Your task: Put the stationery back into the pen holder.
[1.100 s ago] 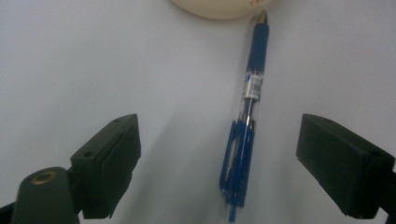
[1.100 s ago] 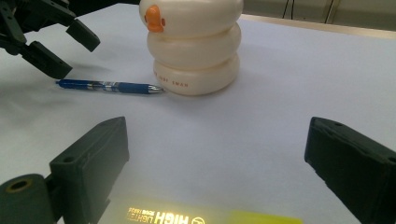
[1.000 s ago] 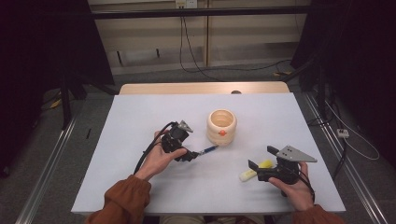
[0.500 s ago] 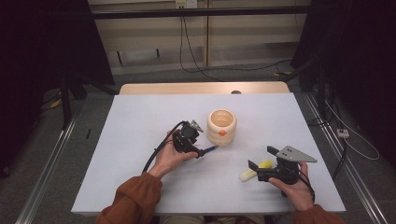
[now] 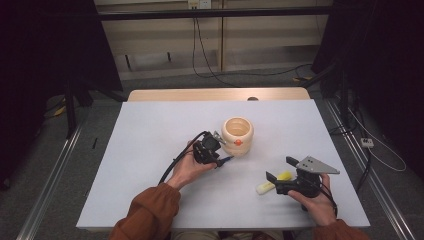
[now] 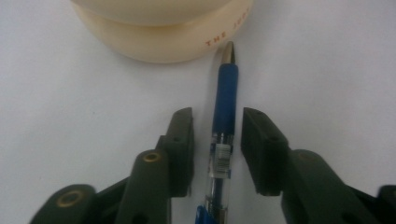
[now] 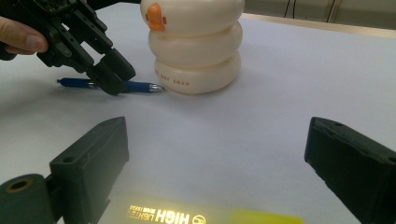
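Left tongs [image 6: 217,140] just closing around blue pen [image 6: 224,100] without pinching it, pen tip near cream holder [image 5: 238,135], right tongs [image 7: 215,163] spread over yellow highlighter [image 7: 205,215], white surface [image 5: 150,130].

sleeves [image 5: 150,212]: rust-orange | left gripper [image 5: 216,152]: black, trailing black cable | right gripper [image 5: 280,170]: black, grey three-cornered plate on top | jaws: matte black, brass-ringed screw holes

— Any lettering on the cream holder [image 7: 196,44]?

— Small red capitals on its bottom ring; in the left gripper view "THE" reads clearly, the rest is cut off.

— And the yellow highlighter [image 7: 205,215]?

— "HIGH LIGHTER" in glowing print (upside down in the right gripper view). The blue pen's [image 6: 224,126] label is too small to read.
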Action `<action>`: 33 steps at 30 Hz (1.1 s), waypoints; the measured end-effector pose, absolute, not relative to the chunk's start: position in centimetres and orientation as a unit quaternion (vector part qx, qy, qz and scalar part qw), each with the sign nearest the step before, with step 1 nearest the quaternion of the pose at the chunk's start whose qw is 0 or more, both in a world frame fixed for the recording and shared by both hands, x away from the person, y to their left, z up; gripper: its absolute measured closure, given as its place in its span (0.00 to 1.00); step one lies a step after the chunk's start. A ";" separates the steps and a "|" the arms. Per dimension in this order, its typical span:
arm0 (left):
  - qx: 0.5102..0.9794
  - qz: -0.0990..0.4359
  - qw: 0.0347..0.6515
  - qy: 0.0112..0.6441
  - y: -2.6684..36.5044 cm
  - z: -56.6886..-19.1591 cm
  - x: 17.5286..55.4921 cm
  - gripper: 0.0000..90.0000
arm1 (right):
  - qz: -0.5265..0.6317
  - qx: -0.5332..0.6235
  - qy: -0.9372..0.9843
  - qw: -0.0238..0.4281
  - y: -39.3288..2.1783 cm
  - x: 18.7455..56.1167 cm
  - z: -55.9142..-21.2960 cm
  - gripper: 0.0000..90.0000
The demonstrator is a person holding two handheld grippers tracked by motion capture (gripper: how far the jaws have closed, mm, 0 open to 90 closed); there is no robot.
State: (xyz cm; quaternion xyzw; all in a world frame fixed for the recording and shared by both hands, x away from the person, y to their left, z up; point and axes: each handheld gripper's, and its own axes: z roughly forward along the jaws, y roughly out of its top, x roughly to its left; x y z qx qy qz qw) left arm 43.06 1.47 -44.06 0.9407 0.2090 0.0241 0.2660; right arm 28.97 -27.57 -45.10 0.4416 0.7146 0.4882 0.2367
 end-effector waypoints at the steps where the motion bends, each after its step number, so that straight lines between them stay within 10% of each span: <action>1: 0.940 0.019 0.269 0.208 1.5 -44.1 43.0 0.78 | 0.488 0.442 0.715 0.236 -27.6 29.0 -45.1 0.07; 33: 0.920 0.002 0.324 0.222 3.8 -43.1 41.9 0.89 | 0.487 0.443 0.715 0.235 -27.6 29.0 -45.1 0.07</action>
